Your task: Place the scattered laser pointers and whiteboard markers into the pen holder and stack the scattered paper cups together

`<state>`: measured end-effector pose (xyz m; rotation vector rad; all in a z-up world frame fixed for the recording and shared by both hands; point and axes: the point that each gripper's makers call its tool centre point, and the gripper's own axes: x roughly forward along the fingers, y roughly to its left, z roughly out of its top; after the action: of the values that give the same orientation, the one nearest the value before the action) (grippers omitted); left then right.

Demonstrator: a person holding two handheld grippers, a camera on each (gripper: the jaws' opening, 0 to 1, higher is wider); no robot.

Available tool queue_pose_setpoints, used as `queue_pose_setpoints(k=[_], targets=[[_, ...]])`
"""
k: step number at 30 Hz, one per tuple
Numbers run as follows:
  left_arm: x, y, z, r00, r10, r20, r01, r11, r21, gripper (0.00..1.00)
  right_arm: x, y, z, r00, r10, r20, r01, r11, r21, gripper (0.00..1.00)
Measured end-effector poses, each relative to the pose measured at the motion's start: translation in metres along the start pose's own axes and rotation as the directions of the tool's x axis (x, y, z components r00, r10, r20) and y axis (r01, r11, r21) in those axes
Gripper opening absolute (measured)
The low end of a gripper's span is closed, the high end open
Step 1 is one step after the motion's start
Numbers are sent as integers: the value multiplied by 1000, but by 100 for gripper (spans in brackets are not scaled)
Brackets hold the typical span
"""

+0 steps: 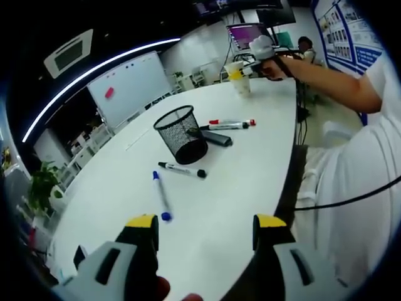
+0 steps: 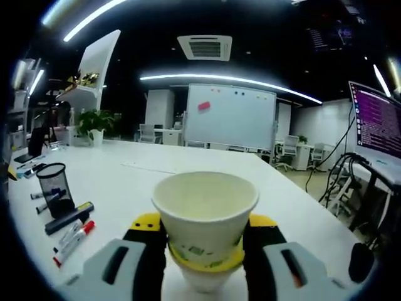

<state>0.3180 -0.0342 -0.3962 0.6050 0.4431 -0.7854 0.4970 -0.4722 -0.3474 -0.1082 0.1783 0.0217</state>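
Cup (image 2: 205, 216) sat clamped between our right gripper (image 2: 205, 251) jaws at the table's (image 1: 250, 182) far end; stacking was under way. Left gripper (image 1: 207, 235) jaws apart, hovering near the blue marker (image 1: 161, 195). Holder (image 1: 180, 133) stood mid-table. Next: nest cup onto another.

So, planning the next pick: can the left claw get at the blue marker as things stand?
Probably yes: the left claw is open, and the blue marker lies on bare table just ahead, with nothing between.

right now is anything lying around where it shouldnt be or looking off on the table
Yes: the markers lie loose on the white table around the mesh pen holder rather than in it: a blue one, a black one, a red one. Nothing looks spilled or damaged.
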Motion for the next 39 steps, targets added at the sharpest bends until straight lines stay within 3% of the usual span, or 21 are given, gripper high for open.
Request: queue_pose_setpoints(k=[8,16,28,39], targets=[[0,1,-1,1000,-1,1,1,1000,1,61,-1,2,-1,1000,-1,-5,1,1000,-1,49],[0,-3,1,1000,-4,2,4,1000,5,61,-8,17,-3,1000,17,-21,-17,999,-36,49],[0,1,-1,1000,-4,3,4,1000,3,61,4,6,-4,999,27,-35,-29,998,-53,49],[1,1,1,1000,-6,4,6,1000,8,61,-3,18,-2,998,44,-36,-47,997,-60,51]])
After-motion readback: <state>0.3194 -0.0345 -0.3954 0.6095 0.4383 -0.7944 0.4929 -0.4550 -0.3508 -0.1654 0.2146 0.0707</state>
